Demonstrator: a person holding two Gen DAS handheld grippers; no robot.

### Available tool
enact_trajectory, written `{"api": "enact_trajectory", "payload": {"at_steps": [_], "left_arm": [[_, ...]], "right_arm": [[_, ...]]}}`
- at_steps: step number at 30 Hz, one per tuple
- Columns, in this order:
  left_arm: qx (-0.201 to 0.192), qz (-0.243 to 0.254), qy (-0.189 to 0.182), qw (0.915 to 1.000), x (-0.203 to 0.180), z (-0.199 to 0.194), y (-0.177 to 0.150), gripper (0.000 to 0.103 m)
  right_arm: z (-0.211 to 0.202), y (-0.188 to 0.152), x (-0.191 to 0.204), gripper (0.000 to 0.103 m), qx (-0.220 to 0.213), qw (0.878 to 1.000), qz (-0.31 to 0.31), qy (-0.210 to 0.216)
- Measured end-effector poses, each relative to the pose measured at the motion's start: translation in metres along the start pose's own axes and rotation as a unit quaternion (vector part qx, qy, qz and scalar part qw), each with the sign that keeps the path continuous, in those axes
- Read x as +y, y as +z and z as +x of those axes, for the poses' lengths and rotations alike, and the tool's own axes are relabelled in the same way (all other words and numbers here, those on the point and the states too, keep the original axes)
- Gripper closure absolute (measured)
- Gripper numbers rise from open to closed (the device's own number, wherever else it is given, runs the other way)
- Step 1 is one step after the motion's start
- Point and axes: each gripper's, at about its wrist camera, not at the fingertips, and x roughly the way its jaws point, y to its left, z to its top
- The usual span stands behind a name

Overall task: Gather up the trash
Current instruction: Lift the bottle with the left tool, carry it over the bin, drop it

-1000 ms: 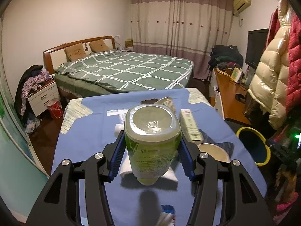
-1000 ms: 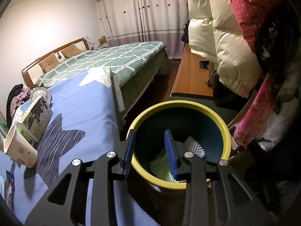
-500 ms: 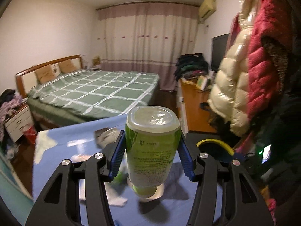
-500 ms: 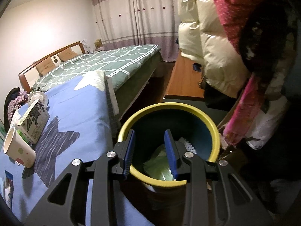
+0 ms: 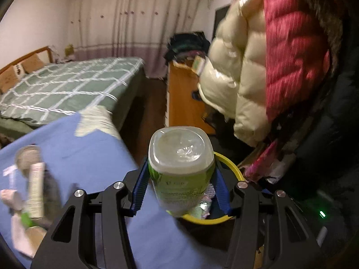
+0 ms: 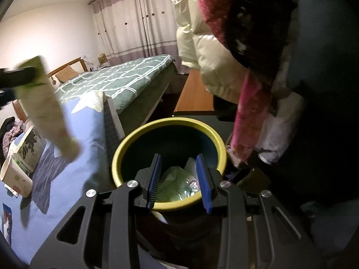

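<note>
My left gripper (image 5: pixel 180 187) is shut on a green-labelled plastic bottle (image 5: pixel 180 168), held bottom-forward in the air at the table's right edge, over the near rim of the yellow-rimmed trash bin (image 5: pixel 233 170). In the right wrist view the same bottle (image 6: pixel 47 109) shows blurred at the upper left, above the blue tablecloth (image 6: pixel 85 174). My right gripper (image 6: pixel 178 179) is open and empty, hovering over the bin (image 6: pixel 170 123), which holds green and white wrappers (image 6: pixel 177 183).
On the table lie a paper cup (image 6: pixel 14 179), a printed carton (image 6: pixel 29 150), a tube box (image 5: pixel 36 190) and tissue (image 5: pixel 20 242). Hanging puffy jackets (image 5: pixel 269 67) crowd the bin's right side. A bed (image 5: pixel 67 89) and a wooden desk (image 5: pixel 184 98) stand behind.
My left gripper has swung right with the bottle, from over the table middle to the bin's edge. The right gripper has stayed over the bin, rising slightly.
</note>
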Motion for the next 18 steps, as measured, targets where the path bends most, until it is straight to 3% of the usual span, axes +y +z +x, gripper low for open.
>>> {"api": "enact_trajectory", "payload": {"at_steps": [7,13,14,15,16,17,18], "left_arm": [[0.057,0.003,-0.016,0.9983,-0.029,0.089,-0.013,0.051],[0.095,0.003,0.007,0.9954,-0.037,0.142,-0.025,0.05],[0.096,0.006,0.014,0.9953,-0.037,0.144,-0.027,0.047],[0.097,0.012,0.025,0.9949,-0.037,0.147,-0.028,0.028],[0.094,0.017,0.037,0.9947,-0.038,0.147,-0.029,0.018],[0.086,0.018,0.044,0.9952,-0.038,0.144,-0.03,0.011],[0.08,0.019,0.049,0.9954,-0.036,0.138,-0.029,0.011]], "right_arm": [[0.003,-0.008,-0.018,0.072,0.009,1.0,0.016,-0.017],[0.013,-0.015,-0.028,0.069,0.03,0.999,0.021,-0.027],[0.013,-0.015,-0.028,0.066,0.031,0.999,0.022,-0.028],[0.013,-0.016,-0.028,0.065,0.033,0.999,0.023,-0.027],[0.013,-0.017,-0.028,0.062,0.034,0.999,0.024,-0.026],[0.013,-0.017,-0.025,0.061,0.034,0.999,0.024,-0.026],[0.012,-0.017,-0.024,0.061,0.033,0.999,0.023,-0.025]]}}
